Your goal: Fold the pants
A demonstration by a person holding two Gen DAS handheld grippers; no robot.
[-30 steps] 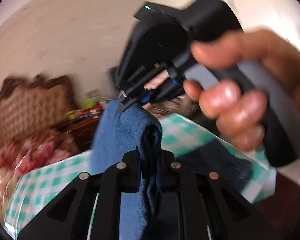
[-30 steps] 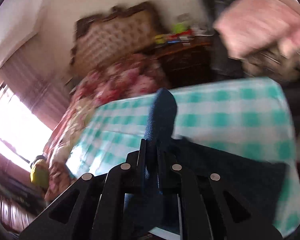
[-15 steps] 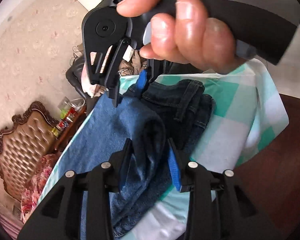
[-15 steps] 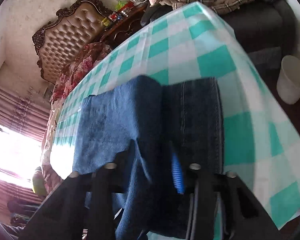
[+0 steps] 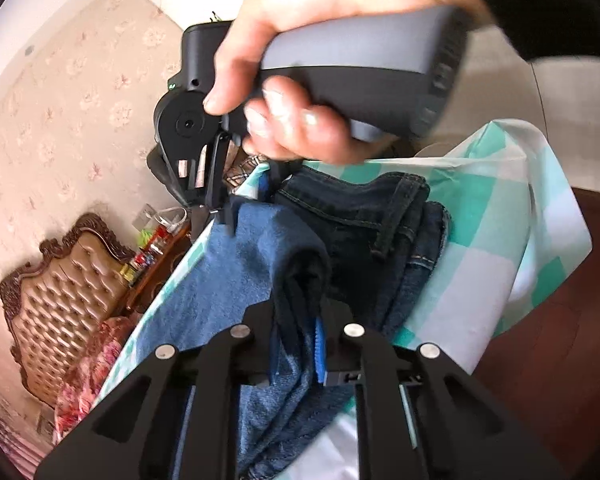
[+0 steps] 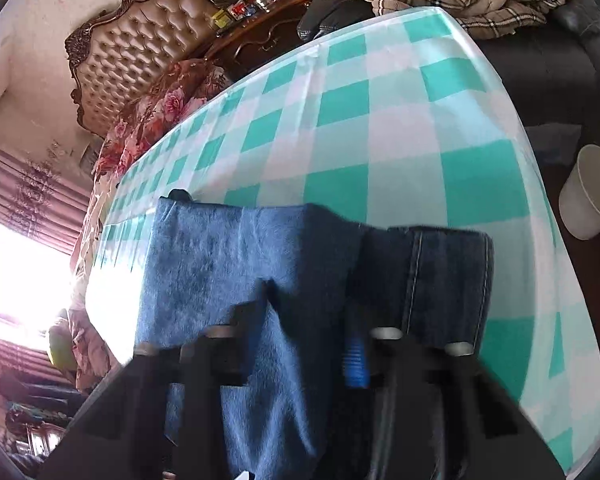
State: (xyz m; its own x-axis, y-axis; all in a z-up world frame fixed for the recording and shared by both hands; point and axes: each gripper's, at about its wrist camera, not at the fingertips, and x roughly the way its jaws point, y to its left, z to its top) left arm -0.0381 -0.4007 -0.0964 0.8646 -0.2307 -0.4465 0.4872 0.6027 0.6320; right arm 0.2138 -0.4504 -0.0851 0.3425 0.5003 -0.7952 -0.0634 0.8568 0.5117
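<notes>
Left wrist view: we are laying a fold of the jeans (image 5: 228, 292) onto the checked tablecloth (image 5: 512, 216), our left gripper (image 5: 300, 332) having just been closing and pinching a denim ridge. Our right gripper (image 6: 312, 344) (blurred) seems likewise to be clamping denim after closing. Next we are needing to release and flatten the fold.

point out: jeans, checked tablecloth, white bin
jeans (image 6: 228, 256), right wrist view, on the lighter folded-over panel.
checked tablecloth (image 6: 400, 128), right wrist view, on bare cloth beyond the jeans.
white bin (image 6: 592, 196), right wrist view, on its side wall, beside the table.
</notes>
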